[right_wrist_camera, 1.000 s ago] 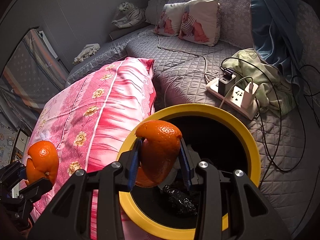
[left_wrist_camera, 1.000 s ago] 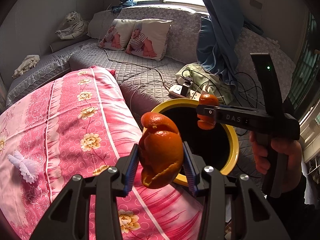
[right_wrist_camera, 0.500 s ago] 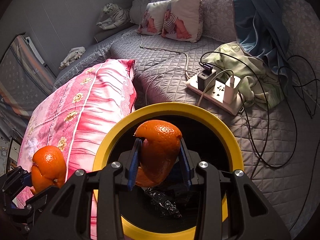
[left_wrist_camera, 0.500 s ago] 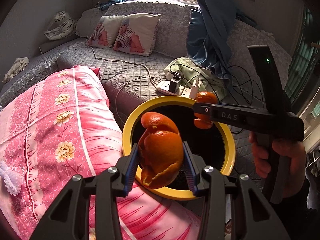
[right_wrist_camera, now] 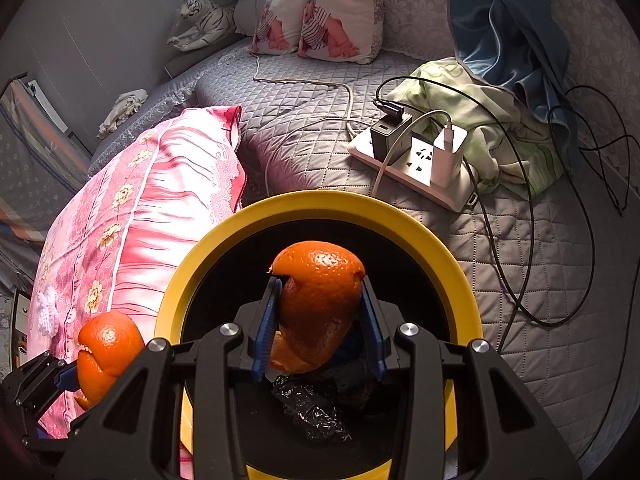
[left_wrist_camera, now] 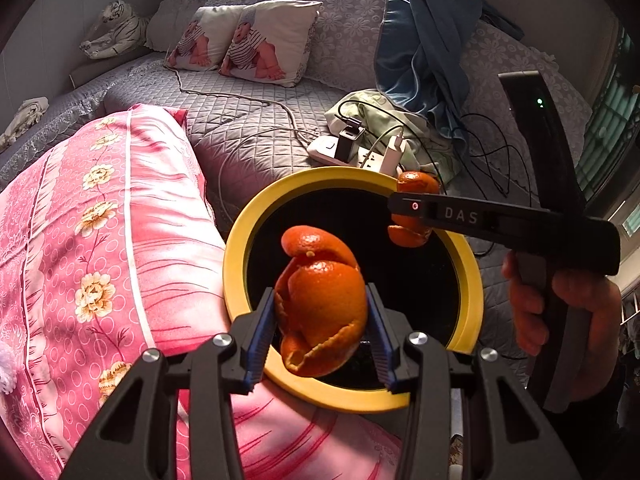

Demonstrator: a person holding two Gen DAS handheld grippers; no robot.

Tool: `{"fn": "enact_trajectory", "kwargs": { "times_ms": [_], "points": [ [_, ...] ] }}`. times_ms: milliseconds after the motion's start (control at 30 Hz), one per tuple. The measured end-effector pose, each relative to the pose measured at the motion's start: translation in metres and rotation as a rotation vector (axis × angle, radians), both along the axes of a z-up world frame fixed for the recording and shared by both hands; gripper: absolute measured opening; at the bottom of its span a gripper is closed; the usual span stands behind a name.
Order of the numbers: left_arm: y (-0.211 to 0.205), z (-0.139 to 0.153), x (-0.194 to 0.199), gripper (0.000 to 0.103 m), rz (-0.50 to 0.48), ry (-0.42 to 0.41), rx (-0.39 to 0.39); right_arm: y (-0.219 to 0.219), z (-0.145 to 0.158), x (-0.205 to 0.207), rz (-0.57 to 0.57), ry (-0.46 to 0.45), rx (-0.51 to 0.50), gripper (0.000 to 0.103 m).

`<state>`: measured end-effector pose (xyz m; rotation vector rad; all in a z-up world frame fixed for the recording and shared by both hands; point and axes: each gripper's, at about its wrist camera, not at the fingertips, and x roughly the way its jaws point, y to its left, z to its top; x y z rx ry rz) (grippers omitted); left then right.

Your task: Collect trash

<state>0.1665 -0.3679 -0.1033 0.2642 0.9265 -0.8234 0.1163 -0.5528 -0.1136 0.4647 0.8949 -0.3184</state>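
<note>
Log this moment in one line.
left gripper: opening, peel between pads | right gripper: opening, second peel between pads | both over bin

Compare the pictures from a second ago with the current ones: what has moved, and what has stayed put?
Both grippers have carried their orange peels in over the yellow-rimmed bin. The left gripper now has its peel over the opening, not the pink quilt. The right gripper and its peel sit lower over the bin; both sets of jaws are just opening, peels still between them. The power strip and pillows have not moved.
</note>
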Motion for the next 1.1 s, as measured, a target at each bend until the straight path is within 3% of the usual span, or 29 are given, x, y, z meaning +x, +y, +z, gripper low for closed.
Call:
{"fn": "enact_trajectory", "kwargs": {
  "times_ms": [67, 567, 1100],
  "points": [
    [0.003, 0.002, 0.0, 0.051, 0.007, -0.008, -0.007, -0.003, -0.002, 0.0, -0.016, 0.003, -0.001, 0.043],
    [0.042, 0.02, 0.016, 0.052, 0.091, -0.019, -0.058, 0.009, 0.01, -0.001, 0.002, -0.002, -0.01, 0.045],
    [0.148, 0.04, 0.024, 0.051, 0.237, -0.073, -0.11, 0.085, 0.033, 0.017, 0.127, -0.013, -0.07, 0.045]
  ]
}}
